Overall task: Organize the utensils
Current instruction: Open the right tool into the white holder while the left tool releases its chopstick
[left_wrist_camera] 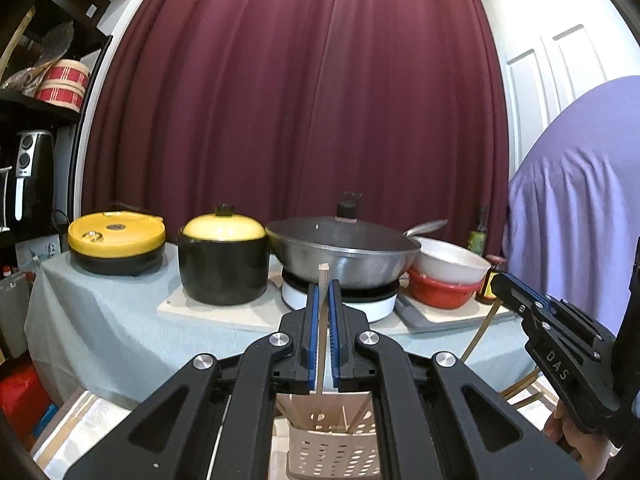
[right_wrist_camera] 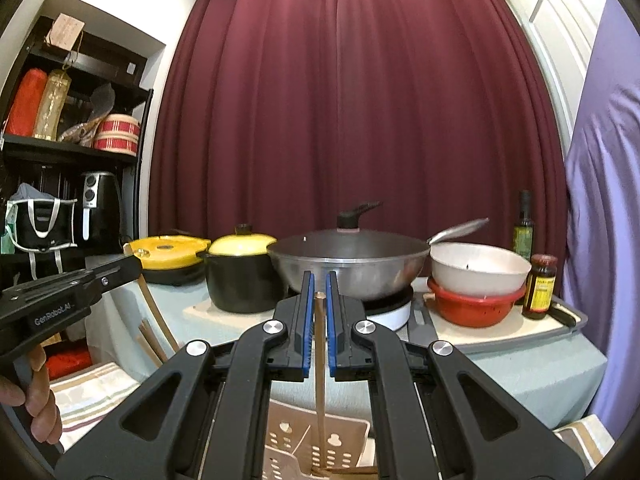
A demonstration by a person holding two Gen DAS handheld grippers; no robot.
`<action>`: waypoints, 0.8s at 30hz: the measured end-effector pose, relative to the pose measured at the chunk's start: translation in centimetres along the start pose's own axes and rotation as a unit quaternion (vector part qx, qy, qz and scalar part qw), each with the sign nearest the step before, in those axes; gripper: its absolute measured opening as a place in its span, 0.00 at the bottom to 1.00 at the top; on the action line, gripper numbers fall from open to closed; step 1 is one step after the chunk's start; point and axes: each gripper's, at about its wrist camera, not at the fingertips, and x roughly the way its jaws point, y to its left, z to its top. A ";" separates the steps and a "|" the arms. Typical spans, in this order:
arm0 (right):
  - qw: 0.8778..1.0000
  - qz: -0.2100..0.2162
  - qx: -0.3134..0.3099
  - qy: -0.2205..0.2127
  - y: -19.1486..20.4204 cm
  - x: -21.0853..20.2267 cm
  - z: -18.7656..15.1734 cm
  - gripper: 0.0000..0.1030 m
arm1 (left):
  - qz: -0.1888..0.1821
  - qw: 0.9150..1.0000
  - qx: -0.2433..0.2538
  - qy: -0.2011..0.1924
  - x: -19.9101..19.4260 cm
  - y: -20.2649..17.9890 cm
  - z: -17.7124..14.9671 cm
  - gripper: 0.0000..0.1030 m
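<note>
My left gripper (left_wrist_camera: pixel 323 286) is shut on a wooden chopstick (left_wrist_camera: pixel 322 320) that stands upright between the blue pads, its lower end over a beige perforated utensil holder (left_wrist_camera: pixel 334 454) with several chopsticks in it. My right gripper (right_wrist_camera: pixel 319 280) has its pads close on either side of another upright chopstick (right_wrist_camera: pixel 319 360) that reaches down into the same holder (right_wrist_camera: pixel 304 444). The right gripper also shows at the right of the left wrist view (left_wrist_camera: pixel 496 280), with a chopstick (left_wrist_camera: pixel 480 334) hanging below it. The left gripper's body shows at the left of the right wrist view (right_wrist_camera: pixel 68 292).
A table with a grey cloth (left_wrist_camera: pixel 100 328) carries a yellow-lidded cooker (left_wrist_camera: pixel 116 242), a black pot with a yellow lid (left_wrist_camera: pixel 222 260), a lidded wok (left_wrist_camera: pixel 340 252) on a white burner, stacked white and red bowls (right_wrist_camera: pixel 478 284) and bottles (right_wrist_camera: pixel 540 286). Striped towels (right_wrist_camera: pixel 92 392) lie below.
</note>
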 end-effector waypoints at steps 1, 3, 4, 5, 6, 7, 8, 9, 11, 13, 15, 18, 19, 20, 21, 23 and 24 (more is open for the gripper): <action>1.000 -0.001 0.000 0.004 0.0 0.2 -0.3 0.06 | 0.001 1.000 -0.001 0.004 0.2 0.1 -0.3 0.05; 1.000 -0.002 0.001 0.014 0.1 0.6 -1.0 0.06 | 0.004 1.000 0.001 0.010 0.7 0.1 -0.8 0.05; 1.000 -0.003 0.002 0.017 0.1 0.8 -1.2 0.06 | 0.005 1.000 0.001 0.014 0.8 0.1 -1.0 0.05; 1.000 -0.004 0.001 0.022 0.1 1.0 -1.6 0.06 | 0.006 1.000 0.001 0.017 1.0 0.1 -1.2 0.05; 1.000 -0.005 0.000 0.025 0.3 1.1 -1.8 0.06 | 0.007 1.000 0.002 0.020 1.2 0.1 -1.5 0.05; 1.000 -0.006 -0.001 0.029 0.3 1.3 -2.0 0.06 | 0.008 1.000 0.002 0.022 1.4 0.1 -1.7 0.05; 0.999 -0.007 -0.002 0.031 0.4 1.4 -2.1 0.06 | 0.009 1.000 0.002 0.025 1.6 0.1 -1.8 0.05; 0.999 -0.007 -0.003 0.034 0.5 1.5 -2.3 0.06 | 0.009 1.000 0.002 0.027 1.7 0.1 -1.9 0.05; 0.999 -0.009 -0.005 0.038 0.6 1.7 -2.7 0.06 | 0.010 0.999 0.006 0.031 1.9 0.0 -2.1 0.05; 0.999 -0.011 -0.006 0.039 0.7 1.7 -2.7 0.06 | 0.011 0.999 0.008 0.036 2.1 0.0 -2.2 0.05; 0.999 -0.013 -0.007 0.041 0.7 1.7 -2.7 0.06 | 0.011 0.999 0.011 0.041 2.3 0.0 -2.3 0.05; 0.999 -0.015 -0.008 0.045 0.7 1.6 -2.7 0.08 | 0.010 0.999 0.011 0.049 2.6 0.1 -2.3 0.05; 0.999 -0.018 -0.009 0.044 0.8 1.5 -2.8 0.15 | 0.011 0.999 0.012 0.050 2.6 0.1 -2.3 0.05; 0.999 -0.021 -0.010 0.044 0.9 1.4 -2.7 0.21 | 0.013 0.999 0.012 0.049 2.6 0.1 -2.3 0.06; 0.999 -0.024 -0.010 0.042 0.8 1.3 -2.7 0.33 | 0.012 0.999 0.013 0.051 2.7 0.1 -2.3 0.06; 0.999 -0.029 -0.009 0.036 0.9 0.9 -2.6 0.39 | 0.013 0.998 0.014 0.054 2.7 0.0 -2.4 0.10; 0.999 -0.030 -0.009 0.036 0.8 0.8 -2.5 0.39 | 0.013 0.998 0.014 0.055 2.7 0.0 -2.3 0.18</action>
